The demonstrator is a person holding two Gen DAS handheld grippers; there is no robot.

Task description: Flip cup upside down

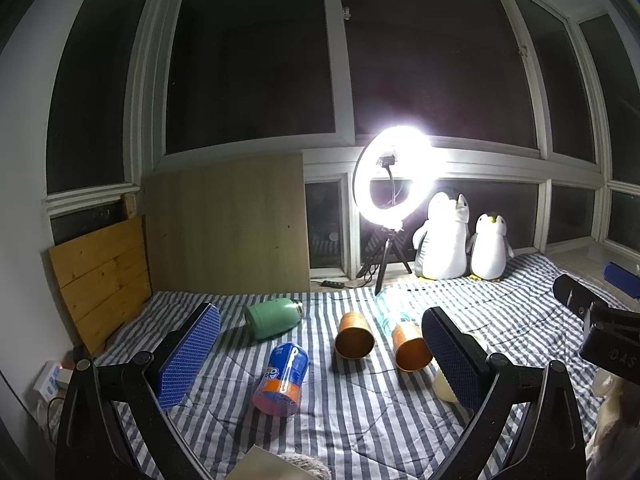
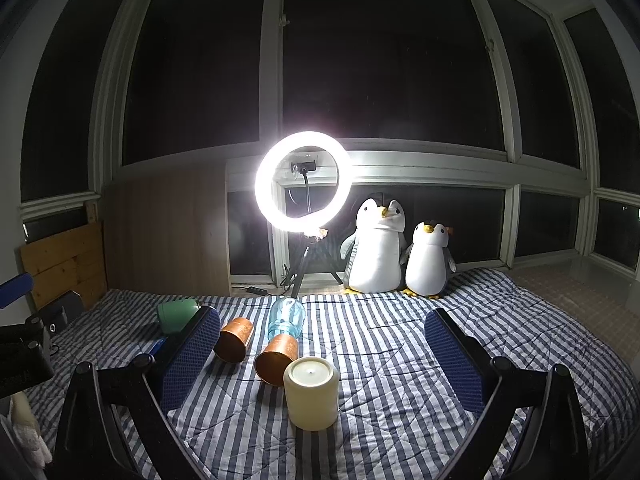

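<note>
The blue-and-white striped quilt on the bed [image 2: 380,360] is carrying everything; at its far edge two white plush penguins [image 2: 396,252] are sitting beside a glowing ring light on a black tripod [image 2: 303,178]. A green metal flask [image 1: 272,318] is lying on its side toward the left; a clear blue plastic bottle [image 2: 285,318] is lying behind the cups; a blue-and-orange printed can [image 1: 282,380] is lying nearest the left claw [image 1: 320,360]. A cream cylindrical cup [image 2: 311,392] is standing with a closed flat face up, so it looks already inverted; two copper-coloured metal cups [image 2: 256,348] are lying on their sides, mouths toward the cameras, so by my reading their flipping is not yet done. The right claw [image 2: 324,360] is hovering released, grasping nothing, the cream cup between its fingers; the left claw is likewise spread wide and empty. Open quilt is lying to the right of the cups; the left side is crowded.
</note>
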